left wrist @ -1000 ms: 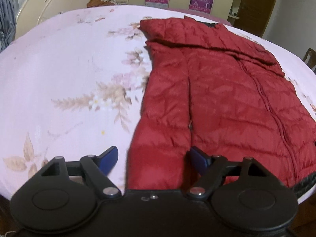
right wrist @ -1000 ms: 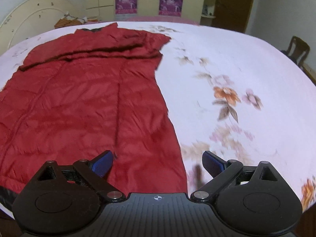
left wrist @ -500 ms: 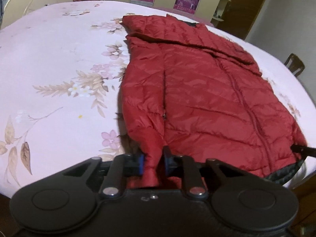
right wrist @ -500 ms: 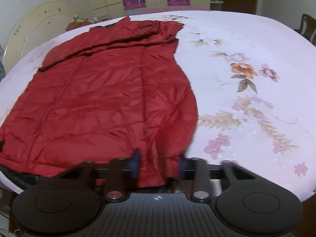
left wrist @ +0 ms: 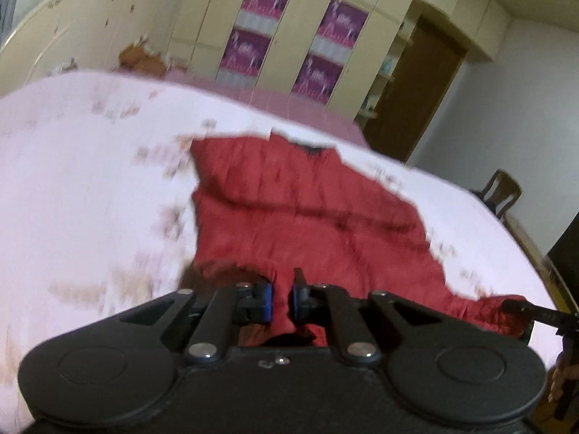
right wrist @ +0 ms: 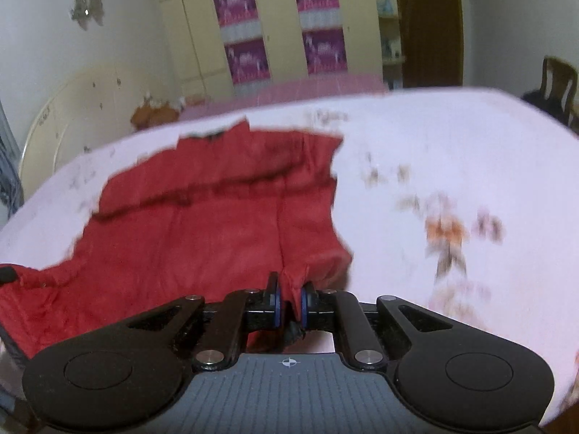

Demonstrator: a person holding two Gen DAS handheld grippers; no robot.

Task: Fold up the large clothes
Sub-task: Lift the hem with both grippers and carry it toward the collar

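A red quilted jacket (left wrist: 307, 213) lies on the pink floral bed (left wrist: 83, 181), collar at the far end. My left gripper (left wrist: 281, 302) is shut on the jacket's near hem at its left corner and holds it lifted. My right gripper (right wrist: 289, 305) is shut on the jacket (right wrist: 217, 231) at the near right hem corner, also lifted off the bed (right wrist: 452, 166). The right gripper's fingers (left wrist: 521, 307) show at the right edge of the left wrist view, pinching the hem. Both views are blurred by motion.
A cream headboard (left wrist: 65, 36) stands at the left of the bed. A wardrobe with purple posters (left wrist: 289, 36) and a brown door (left wrist: 416, 86) line the far wall. A wooden chair (left wrist: 503, 191) stands right of the bed.
Both grippers, open over the hem a second ago, closed on the jacket's near corners. They have now lifted the hem and tilted upward, so the far wall shows.
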